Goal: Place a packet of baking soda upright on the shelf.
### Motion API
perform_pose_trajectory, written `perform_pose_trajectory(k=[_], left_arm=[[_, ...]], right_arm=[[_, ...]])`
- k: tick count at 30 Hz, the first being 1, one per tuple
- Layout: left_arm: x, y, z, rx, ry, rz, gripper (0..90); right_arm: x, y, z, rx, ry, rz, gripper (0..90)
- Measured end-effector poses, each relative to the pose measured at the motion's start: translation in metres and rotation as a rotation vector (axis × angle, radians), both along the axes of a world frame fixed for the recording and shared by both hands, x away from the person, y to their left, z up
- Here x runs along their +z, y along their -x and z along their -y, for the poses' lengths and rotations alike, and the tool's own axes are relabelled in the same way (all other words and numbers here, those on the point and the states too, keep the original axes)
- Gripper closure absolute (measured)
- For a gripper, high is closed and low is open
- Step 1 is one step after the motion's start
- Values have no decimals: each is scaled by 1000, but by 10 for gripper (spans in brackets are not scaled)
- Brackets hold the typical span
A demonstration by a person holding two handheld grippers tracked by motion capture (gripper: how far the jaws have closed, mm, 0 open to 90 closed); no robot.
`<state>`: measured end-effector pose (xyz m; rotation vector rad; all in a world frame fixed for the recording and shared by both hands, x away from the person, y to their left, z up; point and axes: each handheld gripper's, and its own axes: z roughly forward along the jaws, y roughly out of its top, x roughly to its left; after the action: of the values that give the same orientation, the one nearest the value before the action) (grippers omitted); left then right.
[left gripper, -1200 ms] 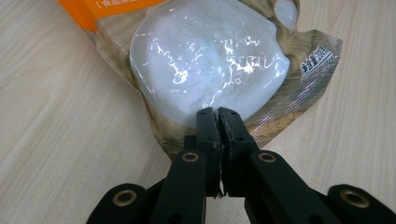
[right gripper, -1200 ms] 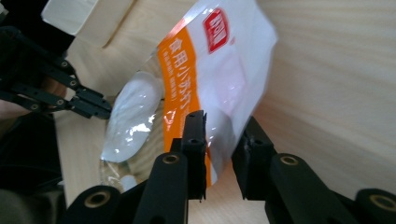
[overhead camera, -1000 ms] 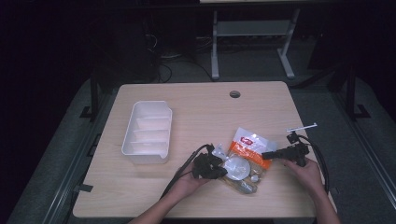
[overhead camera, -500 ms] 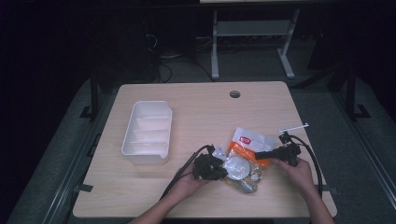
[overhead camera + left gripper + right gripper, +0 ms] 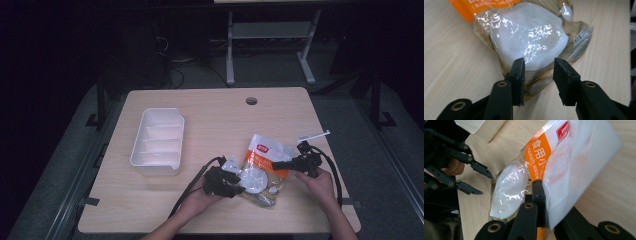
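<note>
Packet: a sealed plastic bag with an orange-and-white printed band and clear film over a pale, rounded mass. It lies on the table toward the near right part of the top, between my two hands.

White tray: the divided tray sits toward the left edge, well apart from the bag.

Left gripper: spread. Its jaws have just been opening and now stand either side of the bag's near end; I see the clear film between them but no pad pressing on it.

Right gripper: pressed together on the bag's printed side, pinching the film; its jaws have just been closing. From above it meets the bag's right flank.

Handling, my judgement: light and soft. The film looks glossy and likely slippery, and the contents should sag or shift if lifted from one end.

Where to hold, my judgement: the flat seam or printed margin, as my right gripper has it. A pinch across the bulging pale mass risks sliding off or squashing the contents.

Support: a second grip at the opposite end should keep it level.
</note>
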<state>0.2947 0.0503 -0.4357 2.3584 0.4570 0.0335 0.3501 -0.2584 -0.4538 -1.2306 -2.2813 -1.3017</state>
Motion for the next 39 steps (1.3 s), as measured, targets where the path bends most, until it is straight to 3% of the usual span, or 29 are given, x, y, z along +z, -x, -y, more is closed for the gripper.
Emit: perform_pose_trajectory(k=[1, 2, 11, 13, 17, 23, 28, 39], left_arm=[[0, 0, 0, 0, 0, 0, 579], [3, 4, -5, 4, 28, 8, 561], [7, 19, -26, 18, 79, 29, 487], [8, 21, -30, 19, 82, 36, 470], [9, 26, -37, 20, 88, 51, 456], [14, 37, -46, 31, 88, 90, 399], [14, 39, -50, 39, 85, 99, 345], [5, 41, -62, 60, 96, 98, 295]], right_arm=[[0, 0, 0, 0, 0, 0, 898], [6, 3, -1, 2, 9, 24, 898], [36, 12, -6, 18, 32, 141, 899], [46, 16, -10, 36, 50, 192, 899], [57, 20, -13, 54, 54, 240, 899], [78, 30, -24, 90, 101, 348, 900], [89, 29, -27, 71, 124, 391, 900], [111, 13, -34, 53, 168, 433, 900]])
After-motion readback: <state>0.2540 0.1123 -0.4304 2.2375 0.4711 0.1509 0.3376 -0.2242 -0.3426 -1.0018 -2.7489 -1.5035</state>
